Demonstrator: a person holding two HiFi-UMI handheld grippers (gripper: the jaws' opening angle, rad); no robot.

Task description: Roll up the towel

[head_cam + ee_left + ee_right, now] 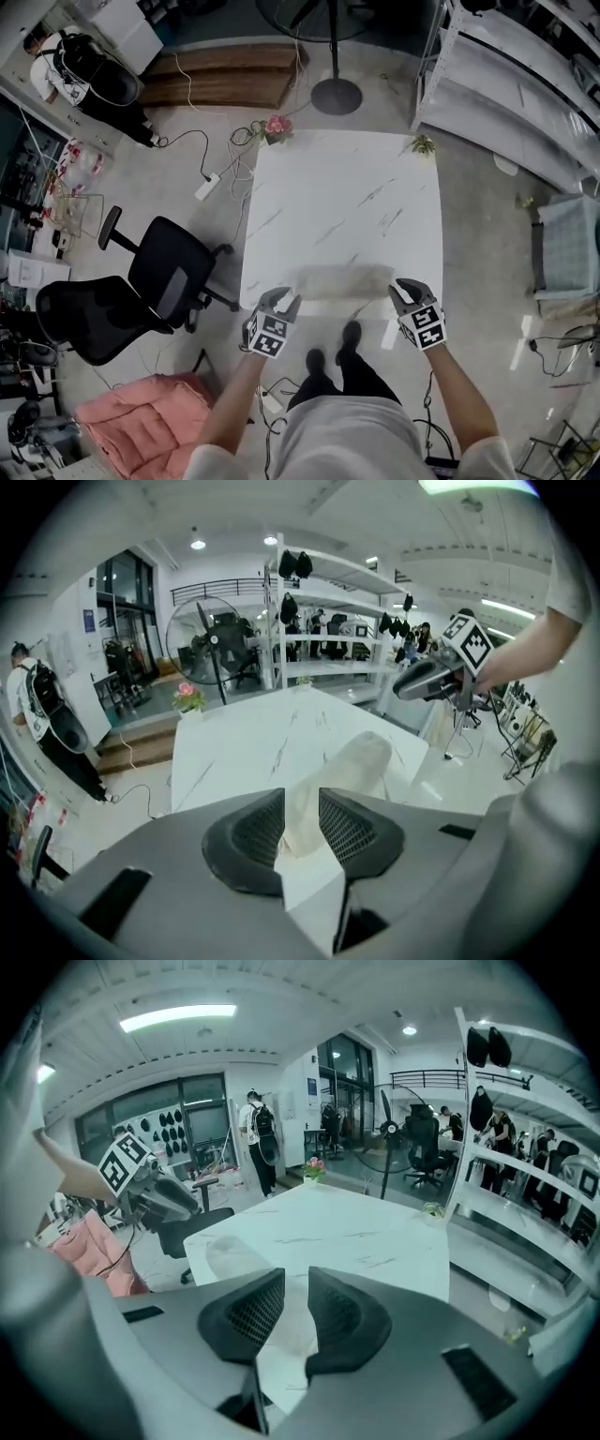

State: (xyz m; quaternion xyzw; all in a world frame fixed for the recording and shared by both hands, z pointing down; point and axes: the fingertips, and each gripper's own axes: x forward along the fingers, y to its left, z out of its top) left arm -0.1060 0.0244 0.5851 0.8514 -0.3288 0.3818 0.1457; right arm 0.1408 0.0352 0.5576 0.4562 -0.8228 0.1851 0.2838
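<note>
A pale towel [342, 279] lies rolled into a long log along the near edge of the white marble table [337, 187]. My left gripper [284, 300] hovers just off the roll's left end, jaws narrowly apart with nothing between them. In the left gripper view the roll [352, 761] shows beyond the gap of those jaws [302, 803], apart from the pads. My right gripper [405, 289] hangs off the roll's right end, jaws also narrowly apart and empty. The right gripper view shows its jaws [295, 1283] above the table, with the roll [234, 1258] lower left.
Two black office chairs [159, 272] and a pink cushion [141, 417] stand left of the table. A flower pot [277, 127] and a small plant [422, 143] sit on the far corners. A fan stand [336, 94] is behind, metal shelving [506, 84] to the right.
</note>
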